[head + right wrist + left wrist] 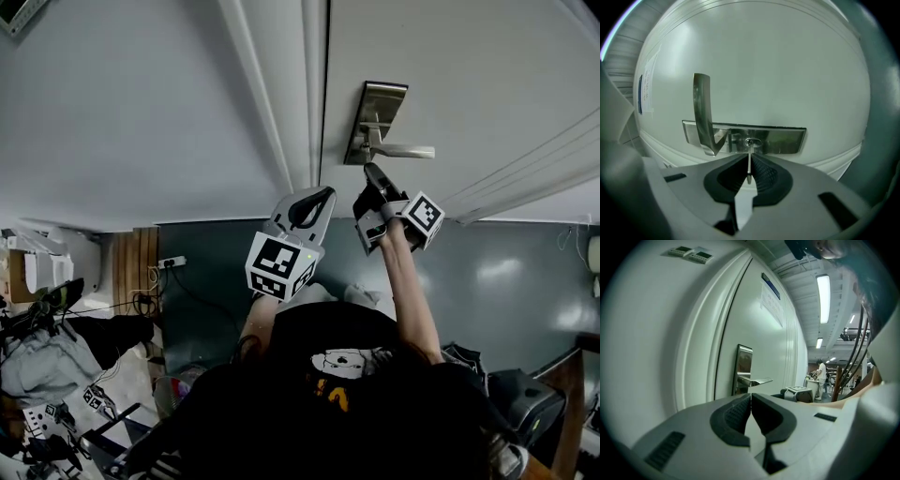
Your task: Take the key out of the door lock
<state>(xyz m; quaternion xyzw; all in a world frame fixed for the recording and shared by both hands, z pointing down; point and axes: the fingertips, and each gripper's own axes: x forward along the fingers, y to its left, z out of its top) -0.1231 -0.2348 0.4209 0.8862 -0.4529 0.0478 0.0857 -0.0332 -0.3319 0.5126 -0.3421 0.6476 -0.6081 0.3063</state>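
A steel lock plate point(375, 120) with a lever handle point(405, 150) sits on the white door point(469, 84). My right gripper point(373, 174) is just below the plate and is shut on the thin key point(749, 165). The key runs edge-on from between the pads up to the keyhole point(750, 142); I cannot tell how deep its tip sits. In the right gripper view the plate point(783, 139) and handle point(701, 105) fill the middle, with the right gripper point(749, 158) under them. My left gripper point(315, 199) hangs by the door frame, left of the lock, shut and holding nothing, its tips point(751, 397) touching.
The door frame point(281, 103) runs beside the lock. A power strip point(172, 262) lies on the floor by the wall, and clutter point(56, 356) sits at the lower left. In the left gripper view a person point(821, 378) stands far off by a table.
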